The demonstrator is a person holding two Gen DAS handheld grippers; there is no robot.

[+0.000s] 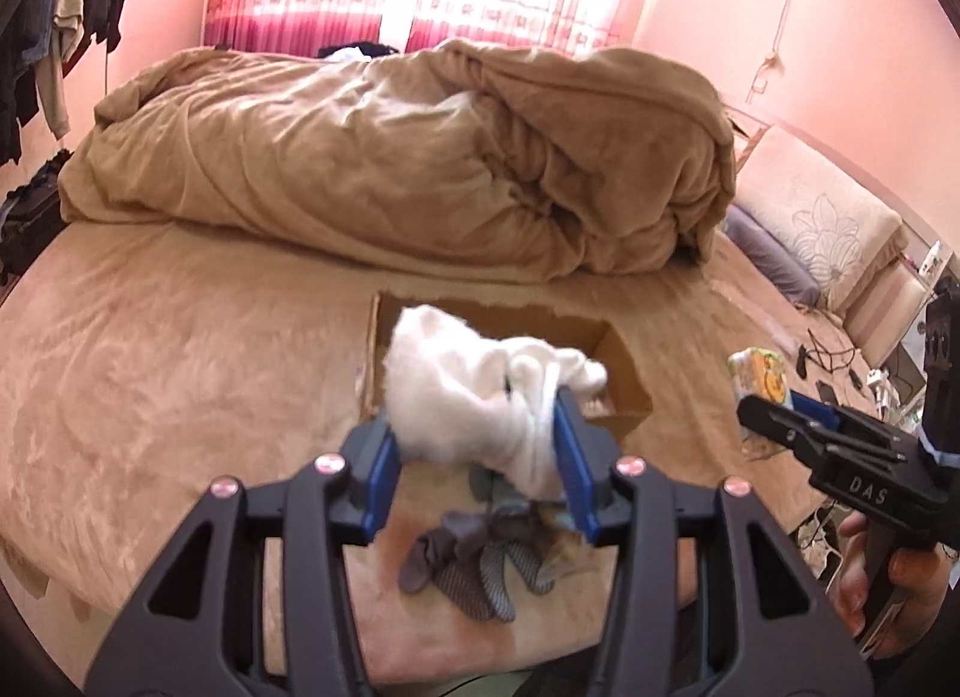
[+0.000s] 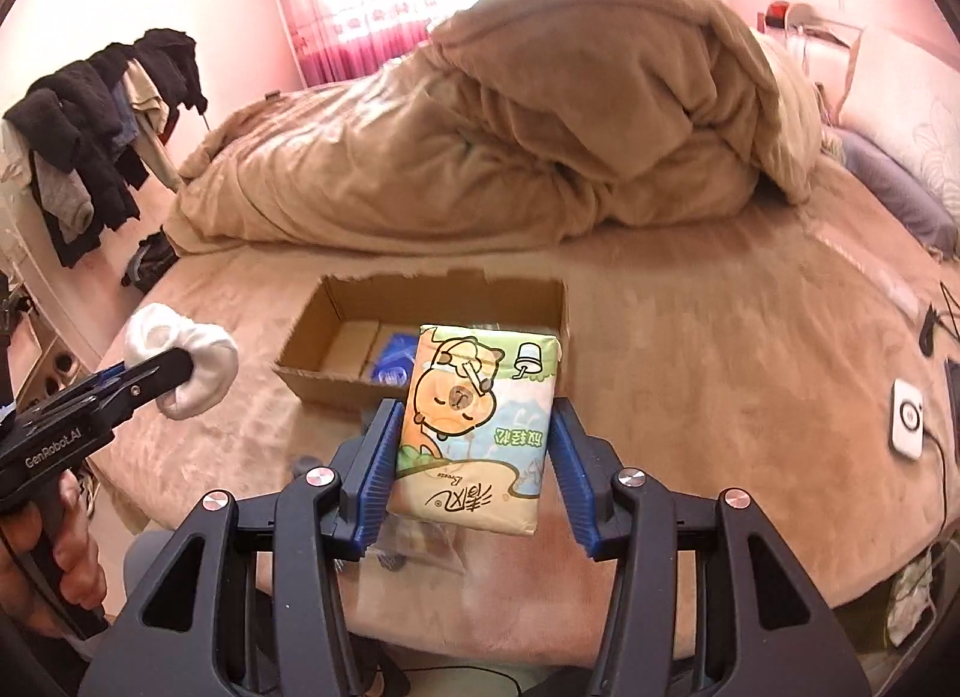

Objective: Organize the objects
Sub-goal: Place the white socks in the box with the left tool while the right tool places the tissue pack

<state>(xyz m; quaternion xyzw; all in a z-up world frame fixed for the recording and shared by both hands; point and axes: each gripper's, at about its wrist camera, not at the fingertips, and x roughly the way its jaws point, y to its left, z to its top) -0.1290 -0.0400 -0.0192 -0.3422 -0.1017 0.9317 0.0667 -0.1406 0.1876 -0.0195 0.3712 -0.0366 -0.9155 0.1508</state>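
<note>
With a blue item already in the cardboard box (image 2: 336,331), the left gripper (image 1: 480,445) clamps white socks (image 1: 468,391) and the right gripper (image 2: 474,445) clamps a tissue pack (image 2: 474,421) just short of the box, while grey socks (image 1: 474,559) remain on the bed in front of it.

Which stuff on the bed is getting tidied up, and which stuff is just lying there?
Being tidied:
- white sock, gripped in the left claw
- tissue pack, gripped in the right claw
- cardboard box on the bed
- grey socks, probably next

Just lying about:
- heaped blanket
- hanging clothes
- pillow
- white gadget with cable
</note>
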